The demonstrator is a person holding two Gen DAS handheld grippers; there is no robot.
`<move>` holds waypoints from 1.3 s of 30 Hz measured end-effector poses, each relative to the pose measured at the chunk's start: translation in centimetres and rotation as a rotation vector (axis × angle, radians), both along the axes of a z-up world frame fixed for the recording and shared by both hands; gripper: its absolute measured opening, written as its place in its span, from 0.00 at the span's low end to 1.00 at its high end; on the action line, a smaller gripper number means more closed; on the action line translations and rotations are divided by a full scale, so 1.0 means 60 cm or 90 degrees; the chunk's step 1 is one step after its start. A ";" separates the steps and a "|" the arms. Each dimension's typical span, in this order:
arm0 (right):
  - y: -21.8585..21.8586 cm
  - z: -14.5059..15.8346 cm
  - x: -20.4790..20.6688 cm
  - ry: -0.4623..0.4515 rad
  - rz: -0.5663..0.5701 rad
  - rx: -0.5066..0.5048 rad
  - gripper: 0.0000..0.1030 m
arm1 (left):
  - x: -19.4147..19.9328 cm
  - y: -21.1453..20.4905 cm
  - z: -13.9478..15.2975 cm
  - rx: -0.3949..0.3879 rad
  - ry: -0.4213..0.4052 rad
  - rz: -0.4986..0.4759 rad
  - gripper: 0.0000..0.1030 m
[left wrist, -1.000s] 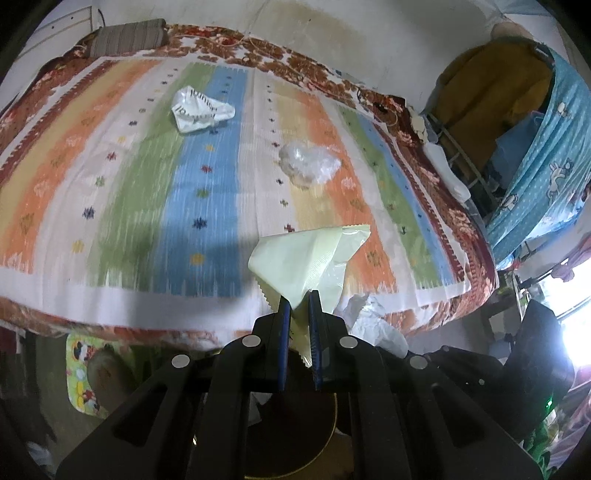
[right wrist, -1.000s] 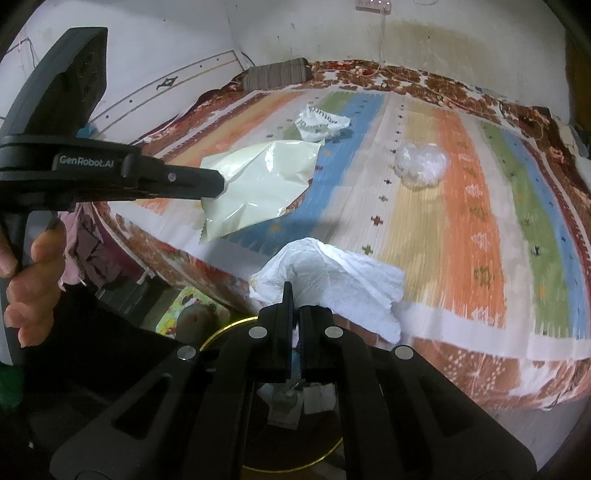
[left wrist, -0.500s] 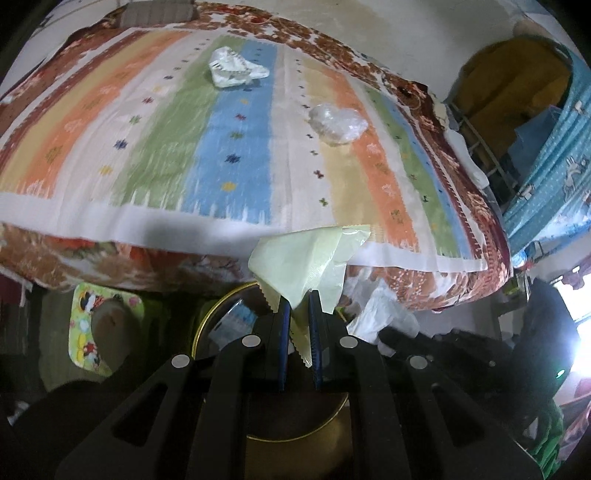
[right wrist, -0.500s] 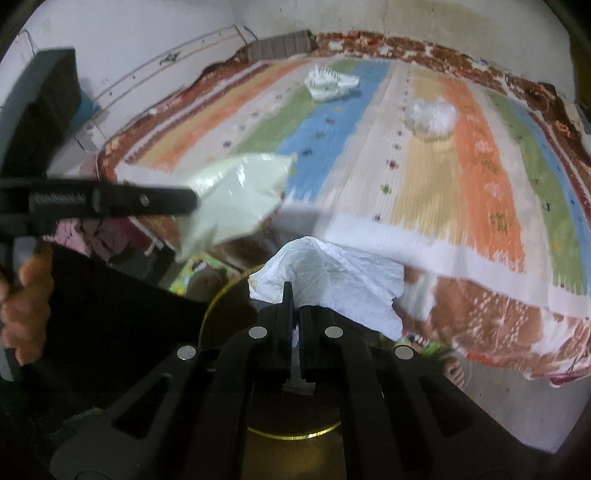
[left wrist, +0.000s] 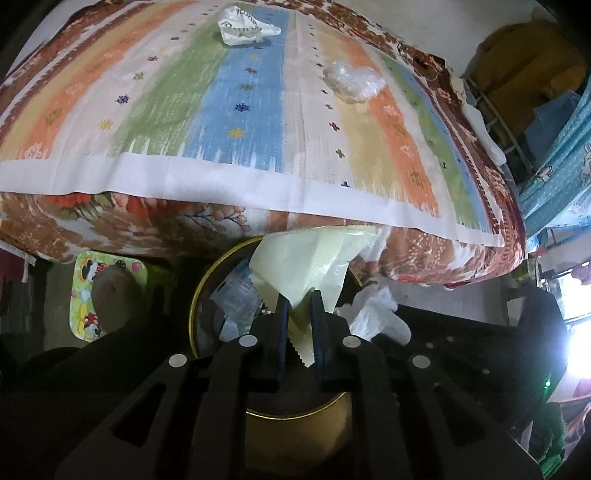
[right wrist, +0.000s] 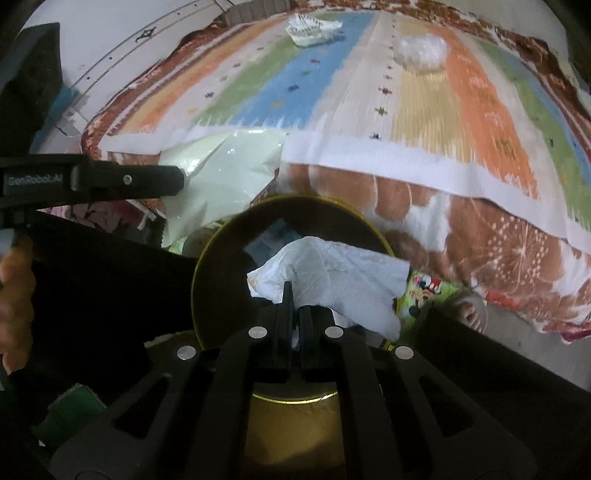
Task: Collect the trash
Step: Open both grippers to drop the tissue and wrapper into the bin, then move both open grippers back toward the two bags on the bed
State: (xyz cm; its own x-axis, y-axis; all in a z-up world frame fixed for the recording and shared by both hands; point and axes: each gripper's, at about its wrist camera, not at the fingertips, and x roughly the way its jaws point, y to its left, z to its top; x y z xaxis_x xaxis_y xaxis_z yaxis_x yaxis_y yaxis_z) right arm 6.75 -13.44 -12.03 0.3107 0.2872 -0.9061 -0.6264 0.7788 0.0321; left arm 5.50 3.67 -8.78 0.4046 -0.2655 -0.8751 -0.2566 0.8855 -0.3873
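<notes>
We've dropped both grippers from bed (left wrist: 258,177) to bin (right wrist: 207,258); left gripper (left wrist: 299,299) loosening on wrapper (left wrist: 306,258), right gripper (right wrist: 293,295) pinching tissue (right wrist: 340,273).

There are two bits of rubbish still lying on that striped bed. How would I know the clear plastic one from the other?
Start at the striped bedspread. Two scraps lie far back on it. The crumpled clear plastic sits toward the right, by the orange stripe: glassy and unprinted, while the white wrapper on the blue stripe carries dark lettering.
</notes>
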 end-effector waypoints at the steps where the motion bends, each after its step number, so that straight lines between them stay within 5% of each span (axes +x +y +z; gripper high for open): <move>1: 0.001 0.001 0.000 0.001 0.000 0.001 0.03 | 0.001 0.000 -0.004 -0.006 0.007 0.001 0.22; 2: 0.000 0.002 0.000 0.000 -0.001 0.002 0.10 | 0.001 0.000 -0.009 -0.008 0.015 0.003 0.24; 3: 0.001 0.002 0.002 0.001 -0.003 0.001 0.28 | 0.002 -0.001 -0.011 -0.007 0.020 0.005 0.24; 5: 0.002 0.000 0.003 0.001 -0.005 -0.001 0.42 | 0.002 0.000 -0.011 -0.003 0.020 0.009 0.30; 7: 0.004 0.000 0.003 -0.003 -0.003 -0.005 0.41 | 0.001 0.004 -0.008 -0.007 0.011 0.017 0.39; 29: -0.006 0.016 0.021 -0.027 -0.031 0.000 0.54 | -0.001 0.032 0.028 -0.001 -0.059 0.082 0.69; 39: -0.021 0.079 0.074 -0.085 -0.061 0.013 0.71 | 0.043 0.070 0.075 0.074 -0.108 0.131 0.94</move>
State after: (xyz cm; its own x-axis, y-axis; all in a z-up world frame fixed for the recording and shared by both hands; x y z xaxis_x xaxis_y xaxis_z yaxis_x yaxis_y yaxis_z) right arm 11.22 -14.68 -7.30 0.4543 0.2687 -0.8494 -0.5490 0.8353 -0.0295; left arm 8.07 7.85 -4.25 0.5821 -0.0643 -0.8105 -0.3754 0.8630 -0.3381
